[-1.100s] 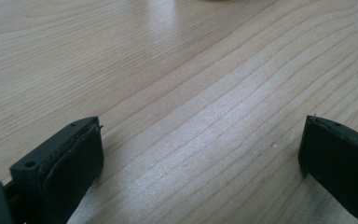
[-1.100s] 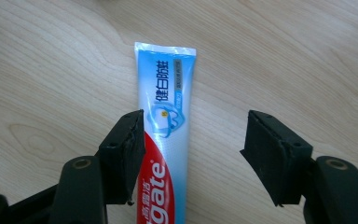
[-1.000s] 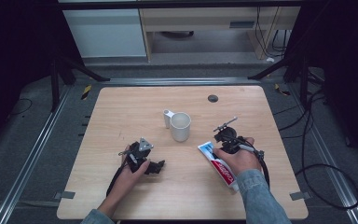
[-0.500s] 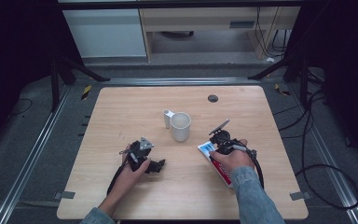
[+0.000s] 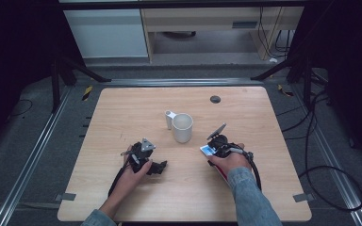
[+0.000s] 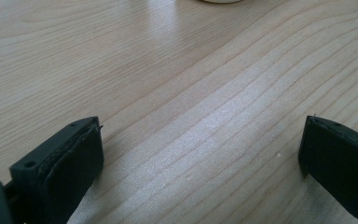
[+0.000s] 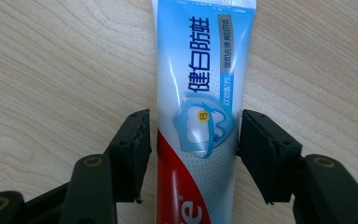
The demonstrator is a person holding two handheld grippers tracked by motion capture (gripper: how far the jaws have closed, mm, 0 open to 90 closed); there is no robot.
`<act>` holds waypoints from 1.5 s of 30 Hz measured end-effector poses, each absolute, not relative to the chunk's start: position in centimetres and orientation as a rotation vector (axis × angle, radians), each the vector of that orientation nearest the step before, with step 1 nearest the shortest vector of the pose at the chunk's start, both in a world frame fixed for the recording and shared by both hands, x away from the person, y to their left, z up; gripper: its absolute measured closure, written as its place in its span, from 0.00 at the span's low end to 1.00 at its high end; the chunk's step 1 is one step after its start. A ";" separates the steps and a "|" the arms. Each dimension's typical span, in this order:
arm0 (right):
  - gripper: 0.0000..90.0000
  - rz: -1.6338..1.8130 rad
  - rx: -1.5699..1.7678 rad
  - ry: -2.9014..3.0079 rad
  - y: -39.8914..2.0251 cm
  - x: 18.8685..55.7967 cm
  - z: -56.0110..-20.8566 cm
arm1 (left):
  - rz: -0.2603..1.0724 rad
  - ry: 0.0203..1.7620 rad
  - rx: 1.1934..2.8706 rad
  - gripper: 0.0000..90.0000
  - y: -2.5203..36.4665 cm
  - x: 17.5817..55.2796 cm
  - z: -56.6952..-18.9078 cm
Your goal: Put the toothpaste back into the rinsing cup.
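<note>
Straddling a toothpaste tube (image 7: pixel 196 116) that lies flat on the tabletop (image 5: pixel 273 127), the right tool (image 7: pixel 193 135) has been narrowing its jaws, which flank the tube's sides without visibly pressing, apparently lined up across its width for a firm pickup. The left tool (image 6: pixel 200 154) rests idle, jaws wide apart over bare wood, near the white mug (image 5: pixel 182 127).

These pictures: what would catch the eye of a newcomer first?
Probably the toothpaste tube, blue, white and red, lying flat on the wooden table between the jaws of the right gripper, which straddle it with small gaps. Next the white mug near the table's middle, and the left gripper wide open over bare wood.
</note>
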State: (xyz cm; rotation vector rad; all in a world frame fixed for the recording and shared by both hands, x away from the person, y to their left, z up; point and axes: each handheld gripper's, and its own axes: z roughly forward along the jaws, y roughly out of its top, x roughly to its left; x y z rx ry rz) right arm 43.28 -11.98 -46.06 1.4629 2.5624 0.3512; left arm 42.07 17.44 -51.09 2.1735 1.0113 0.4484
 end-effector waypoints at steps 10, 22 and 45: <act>0.50 0.325 1.486 2.565 -12.1 43.5 -46.7 | 0.447 1.010 2.174 0.00 17.4 42.1 -51.1; 0.52 0.289 1.493 2.591 -12.0 43.9 -47.0 | 0.447 1.009 2.174 0.00 17.4 42.1 -51.1; 0.80 0.321 1.513 2.612 -12.7 44.0 -45.9 | 0.447 1.008 2.175 0.00 17.4 42.1 -51.1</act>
